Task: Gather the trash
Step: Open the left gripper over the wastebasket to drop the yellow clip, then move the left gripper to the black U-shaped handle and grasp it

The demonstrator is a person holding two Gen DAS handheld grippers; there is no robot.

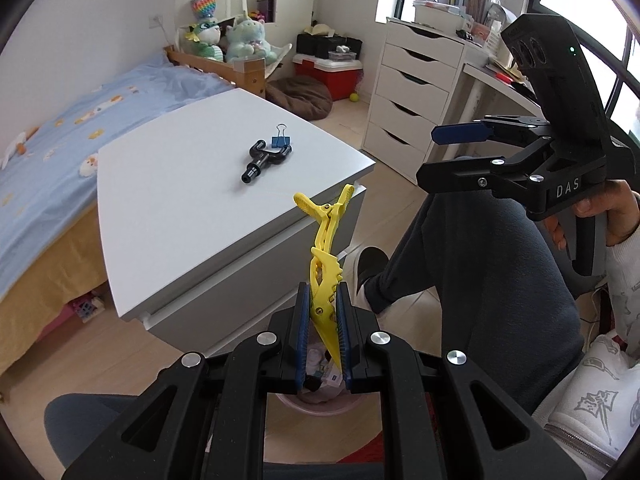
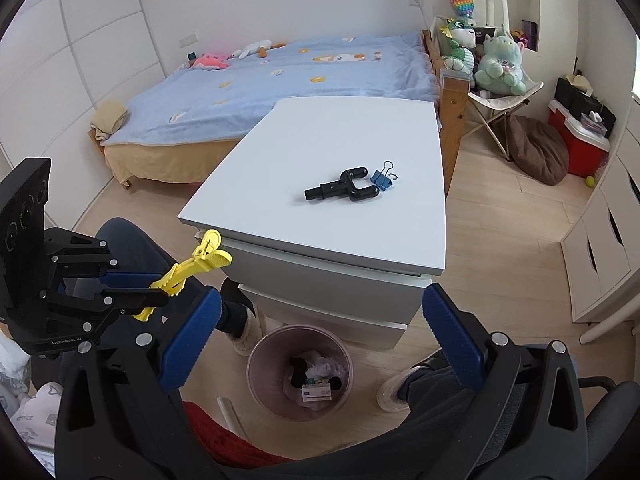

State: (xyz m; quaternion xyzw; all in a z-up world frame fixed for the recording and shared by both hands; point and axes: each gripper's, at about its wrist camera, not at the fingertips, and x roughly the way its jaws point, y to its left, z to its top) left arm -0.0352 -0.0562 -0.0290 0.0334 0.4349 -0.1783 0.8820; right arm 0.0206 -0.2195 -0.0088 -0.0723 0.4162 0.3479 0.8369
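My left gripper (image 1: 323, 312) is shut on a yellow plastic clip (image 1: 325, 256) and holds it in the air above the pink trash bin (image 2: 299, 372), which has several scraps in it. The clip also shows in the right wrist view (image 2: 188, 268), gripped near its tail. My right gripper (image 2: 320, 336) is open and empty, to the right of the left one; in the left wrist view (image 1: 440, 156) its jaws stand apart. A black U-shaped plastic part (image 2: 344, 187) and a blue binder clip (image 2: 382, 178) lie on the white cabinet top (image 2: 320, 152).
The white drawer cabinet (image 1: 200, 200) stands against a bed with a blue cover (image 2: 280, 76). White drawers (image 1: 408, 92) and a desk are at the right. The person's legs and slippers flank the bin. A red cooler (image 2: 576, 148) and a brown cushion sit on the floor.
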